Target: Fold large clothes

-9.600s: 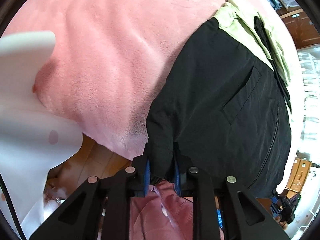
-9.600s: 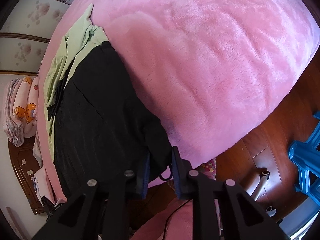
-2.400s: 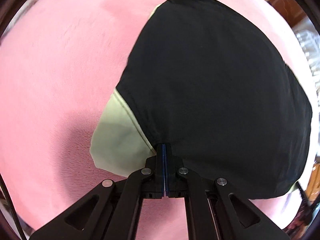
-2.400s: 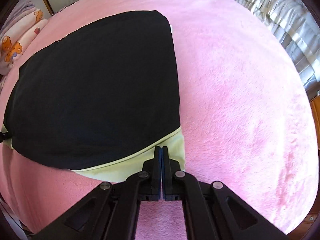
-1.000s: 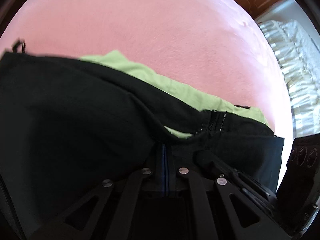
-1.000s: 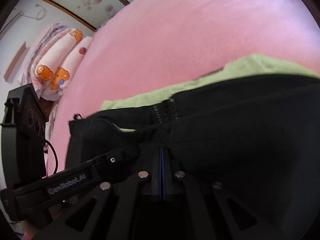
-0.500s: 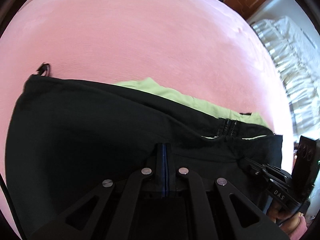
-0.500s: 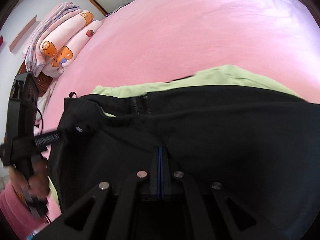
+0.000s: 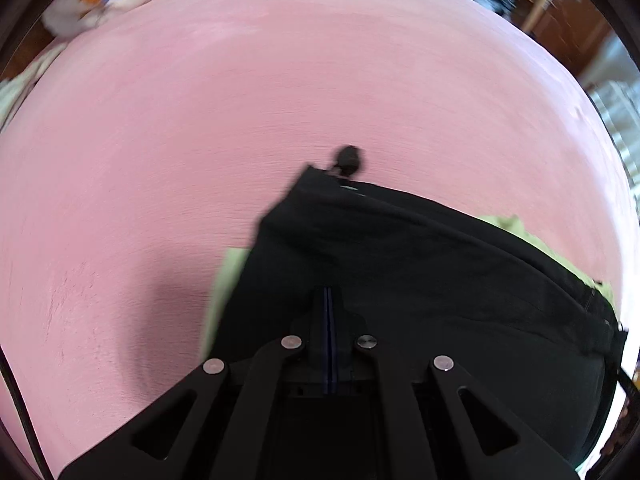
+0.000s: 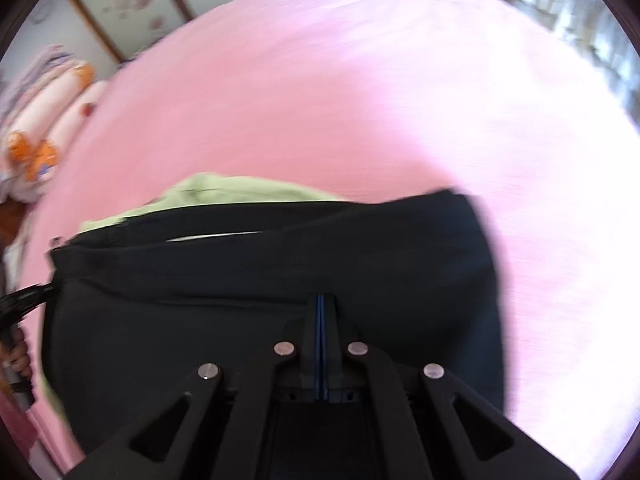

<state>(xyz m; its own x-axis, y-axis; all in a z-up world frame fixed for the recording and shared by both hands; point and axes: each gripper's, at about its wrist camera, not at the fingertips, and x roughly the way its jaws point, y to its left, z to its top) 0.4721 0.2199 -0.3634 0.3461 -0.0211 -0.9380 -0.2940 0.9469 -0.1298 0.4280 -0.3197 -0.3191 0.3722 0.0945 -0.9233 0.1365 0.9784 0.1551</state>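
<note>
Jacket sits folded on the bed, right in front of both tongs; pillows far back left.

Each gripper was matte black. The left gripper had two flat fingers faced with thin blue pads, angled linkage arms with triangular cut-outs, and four round silver screws behind the fingertips. The right gripper looked identical.

Wide bed under a pink plush blanket, brightly lit toward the right side. Folded cartoon-print bedding stacked at the left edge, below a pale wall with floral panels in dark trim. Brown wooden cabinets and pale pleated curtains beyond the bed.
</note>
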